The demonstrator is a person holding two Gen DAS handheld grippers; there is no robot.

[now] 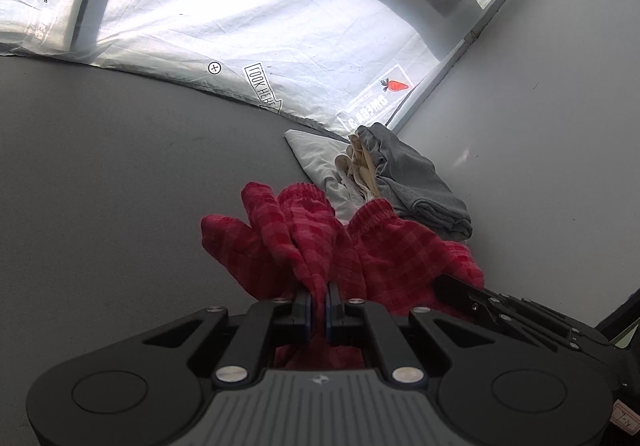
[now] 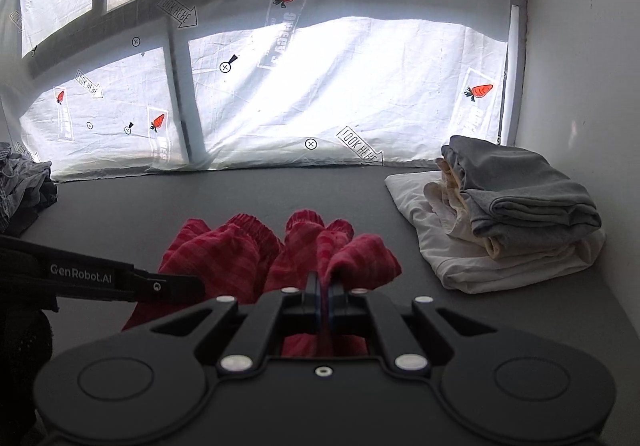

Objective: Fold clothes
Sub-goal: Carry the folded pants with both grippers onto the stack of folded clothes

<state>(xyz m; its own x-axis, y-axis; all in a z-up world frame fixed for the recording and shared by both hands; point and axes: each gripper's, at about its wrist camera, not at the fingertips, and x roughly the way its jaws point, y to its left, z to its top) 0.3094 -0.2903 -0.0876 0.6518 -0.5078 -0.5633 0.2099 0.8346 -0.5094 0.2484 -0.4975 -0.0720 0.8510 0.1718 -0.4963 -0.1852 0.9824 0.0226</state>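
The left tongs are pinched tight on a gather of the red cloth, their black jaws with blue pads pressed together so that only a thin ridge of fabric passes between them; the right tongs grip another fold of the same cloth the same way. Both tools are matte black plastic with angular linkage arms and round silver rivets. The cloth is a soft weave in a red and pink check, with ribbed, elastic-looking hems that bunch into rounded lobes. It sits bunched near the front of the dark grey table, lifted into peaks where the tongs hold it and sagging between them. Each tool shows in the other's view, coming in from the side and reaching into the cloth close by, so the two grips lie near each other. To the right, against a pale wall, a pile of folded clothes rests on the table: grey on top, cream in the middle, white beneath. A crumpled heap of grey clothes lies at the far left. Behind the table hangs a creased white sheet printed with carrots and arrows.
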